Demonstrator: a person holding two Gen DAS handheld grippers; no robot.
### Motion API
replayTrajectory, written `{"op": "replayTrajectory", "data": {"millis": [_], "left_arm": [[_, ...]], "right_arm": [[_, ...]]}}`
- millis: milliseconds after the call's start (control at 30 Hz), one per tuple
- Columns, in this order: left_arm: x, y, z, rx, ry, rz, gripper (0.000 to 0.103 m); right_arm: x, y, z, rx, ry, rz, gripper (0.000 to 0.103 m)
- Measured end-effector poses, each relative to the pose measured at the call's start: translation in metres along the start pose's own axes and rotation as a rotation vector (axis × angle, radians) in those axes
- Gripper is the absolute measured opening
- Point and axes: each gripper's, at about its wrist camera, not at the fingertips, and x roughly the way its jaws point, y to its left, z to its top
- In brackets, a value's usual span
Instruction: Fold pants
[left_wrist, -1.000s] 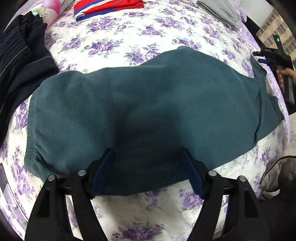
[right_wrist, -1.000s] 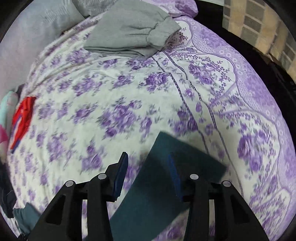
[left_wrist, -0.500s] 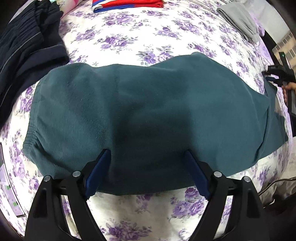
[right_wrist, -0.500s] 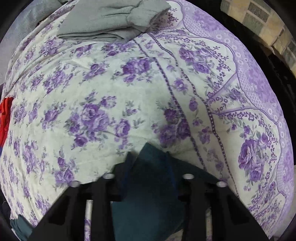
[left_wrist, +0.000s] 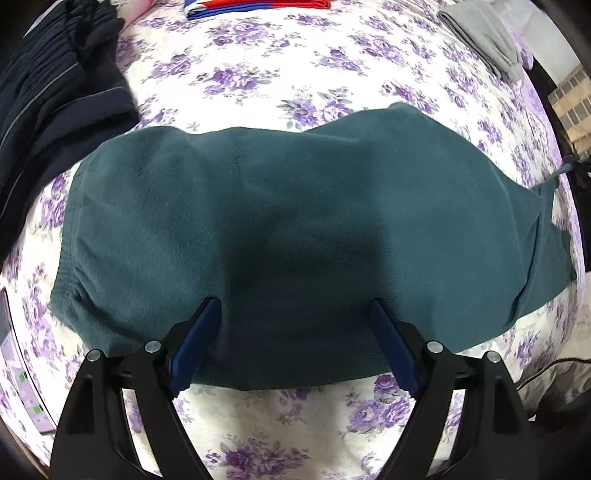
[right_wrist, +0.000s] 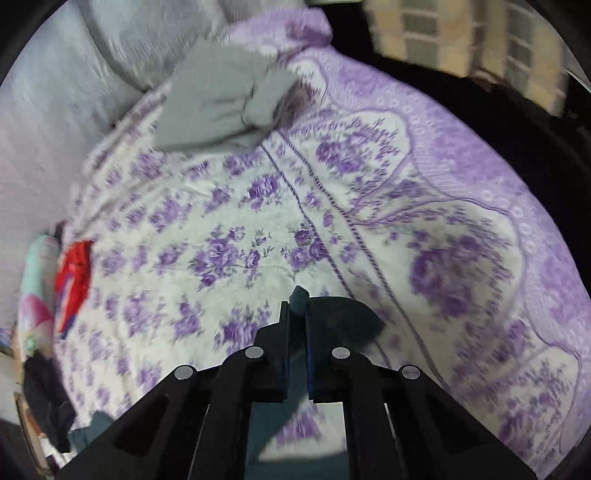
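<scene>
The dark teal pants (left_wrist: 280, 218) lie folded lengthwise across the floral bedspread, waistband at the left, leg ends at the right. My left gripper (left_wrist: 293, 314) is open, its blue-padded fingers hovering over the near edge of the pants at mid-length. My right gripper (right_wrist: 296, 306) is shut on the leg end of the teal pants (right_wrist: 299, 297) and holds it lifted above the bed; the view is blurred. In the left wrist view the raised leg end (left_wrist: 554, 184) shows at the far right.
Dark navy clothes (left_wrist: 48, 99) lie at the left. A folded red and blue garment (left_wrist: 258, 4) lies at the back. Folded grey pants (right_wrist: 221, 99) lie at the far right corner, also in the left wrist view (left_wrist: 484, 37). The bed edge runs along the right.
My right gripper has closed on the pants' leg end and lifted it. My left gripper has moved slightly forward over the pants and stays open.
</scene>
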Motion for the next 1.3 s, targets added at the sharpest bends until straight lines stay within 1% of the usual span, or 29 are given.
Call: {"op": "replayTrajectory", "data": {"millis": [100,167,300,367,467,567,900,1000,1067,1100,1167,1233,1267,1300], "left_arm": [[0.002,-0.001,0.001,0.021,0.008,-0.008,0.082],[0.003,-0.001,0.001,0.037,0.011,-0.014,0.082],[0.004,-0.003,0.000,0.076,0.017,-0.024,0.083],[0.005,-0.004,0.000,0.093,0.020,-0.030,0.083],[0.007,-0.005,0.001,0.112,0.026,-0.034,0.085],[0.008,-0.007,0.002,0.136,0.031,-0.033,0.086],[0.010,-0.006,0.004,0.163,0.039,-0.050,0.087],[0.010,-0.008,0.005,0.168,0.039,-0.050,0.087],[0.011,-0.008,0.006,0.167,0.040,-0.051,0.088],[0.011,-0.008,0.006,0.168,0.040,-0.050,0.088],[0.011,-0.008,0.006,0.171,0.042,-0.048,0.088],[0.011,-0.009,0.006,0.166,0.040,-0.051,0.088],[0.010,-0.009,0.006,0.164,0.040,-0.051,0.088],[0.010,-0.009,0.006,0.162,0.039,-0.050,0.088]], "right_arm": [[-0.032,-0.011,-0.006,0.030,-0.038,0.031,0.007],[-0.052,-0.024,-0.018,0.051,-0.062,0.044,0.007],[-0.074,-0.051,-0.043,0.084,-0.079,0.043,0.007],[-0.080,-0.068,-0.059,0.117,-0.070,0.037,0.007],[-0.077,-0.091,-0.078,0.170,-0.045,0.040,0.007],[-0.074,-0.106,-0.095,0.193,-0.028,0.028,0.007],[-0.079,-0.138,-0.120,0.217,-0.007,-0.001,0.007],[-0.072,-0.150,-0.129,0.226,0.021,-0.052,0.007],[-0.061,-0.158,-0.136,0.238,0.056,-0.047,0.007],[-0.057,-0.159,-0.138,0.227,0.072,-0.067,0.008],[-0.055,-0.158,-0.139,0.208,0.075,-0.143,0.008],[-0.061,-0.154,-0.134,0.207,0.047,-0.126,0.013],[-0.066,-0.148,-0.129,0.189,0.020,-0.127,0.030],[-0.069,-0.143,-0.125,0.165,-0.005,-0.129,0.040]]}}
